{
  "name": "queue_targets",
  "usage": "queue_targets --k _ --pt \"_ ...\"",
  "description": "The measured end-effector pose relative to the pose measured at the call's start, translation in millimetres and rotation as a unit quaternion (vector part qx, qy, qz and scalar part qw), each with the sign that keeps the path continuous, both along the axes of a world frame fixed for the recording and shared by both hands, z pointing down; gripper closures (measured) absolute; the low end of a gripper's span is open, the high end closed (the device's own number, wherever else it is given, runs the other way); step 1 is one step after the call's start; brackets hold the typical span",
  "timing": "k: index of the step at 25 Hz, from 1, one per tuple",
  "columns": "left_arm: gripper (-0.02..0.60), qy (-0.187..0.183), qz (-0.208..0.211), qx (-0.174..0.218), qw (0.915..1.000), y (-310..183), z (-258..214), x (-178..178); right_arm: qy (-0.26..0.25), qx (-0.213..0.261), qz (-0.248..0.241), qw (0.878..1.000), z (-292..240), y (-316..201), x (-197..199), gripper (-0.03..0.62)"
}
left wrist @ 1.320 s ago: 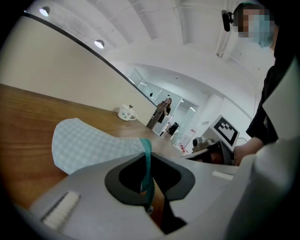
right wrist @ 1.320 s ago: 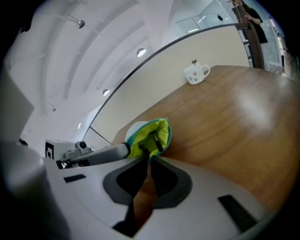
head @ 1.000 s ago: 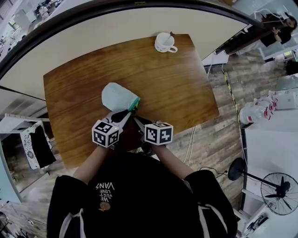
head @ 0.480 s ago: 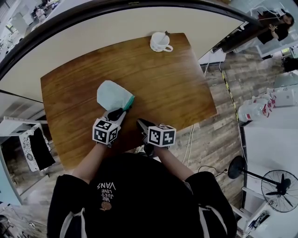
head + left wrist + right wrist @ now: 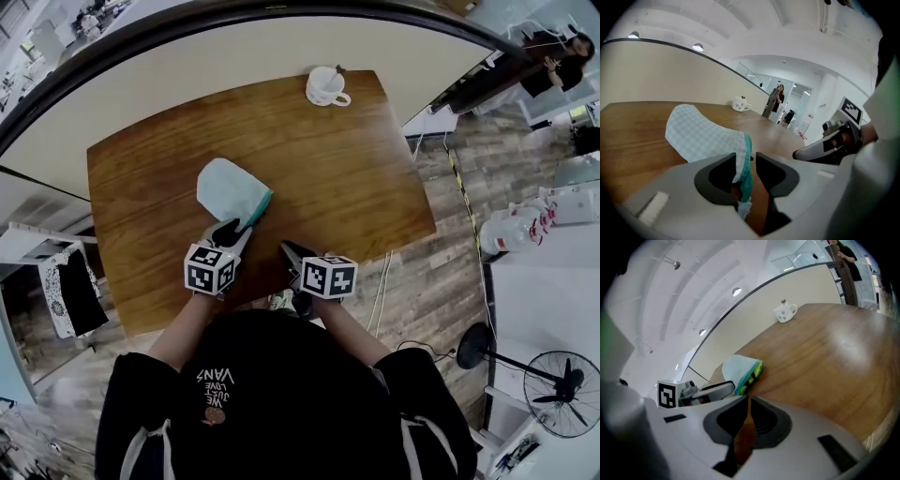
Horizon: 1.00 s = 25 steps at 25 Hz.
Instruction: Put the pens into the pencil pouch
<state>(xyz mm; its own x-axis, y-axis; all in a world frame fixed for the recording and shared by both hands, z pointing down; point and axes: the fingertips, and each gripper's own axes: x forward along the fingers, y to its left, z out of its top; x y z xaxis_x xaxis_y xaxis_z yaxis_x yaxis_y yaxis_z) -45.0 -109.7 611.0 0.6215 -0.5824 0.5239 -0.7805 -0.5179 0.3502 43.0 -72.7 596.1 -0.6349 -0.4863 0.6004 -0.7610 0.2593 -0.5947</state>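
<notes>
Black T-shirt with white print

Head view hangs overhead and looks steeply down, so the whole worktop sits in the upper middle of the frame. Both gripper views ride low, right behind their own jaws, looking across the worktop toward the far wall. All three catch the pencil pouch and the mug. The pouch is closest in the left gripper view.
</notes>
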Motion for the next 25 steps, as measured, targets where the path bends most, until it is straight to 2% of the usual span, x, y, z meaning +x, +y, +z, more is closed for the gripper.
queue_targets --k 6,11,19,25 --pt "0.463 -0.006 -0.027 0.029 0.9992 10 -18 -7 0.004 0.022 -0.004 1.000 -8 3 6 0.565" --pt "0.463 0.007 -0.051 0.061 0.9968 16 -46 -11 -0.004 0.048 -0.010 0.999 -26 3 7 0.569" --pt "0.467 0.022 -0.071 0.098 0.9924 34 -88 -14 -0.017 0.117 -0.037 0.992 -70 1 -1 0.574" --pt "0.552 0.010 -0.058 0.132 0.9895 57 -111 -12 -0.013 0.152 -0.056 0.987 -89 6 -9 0.580"
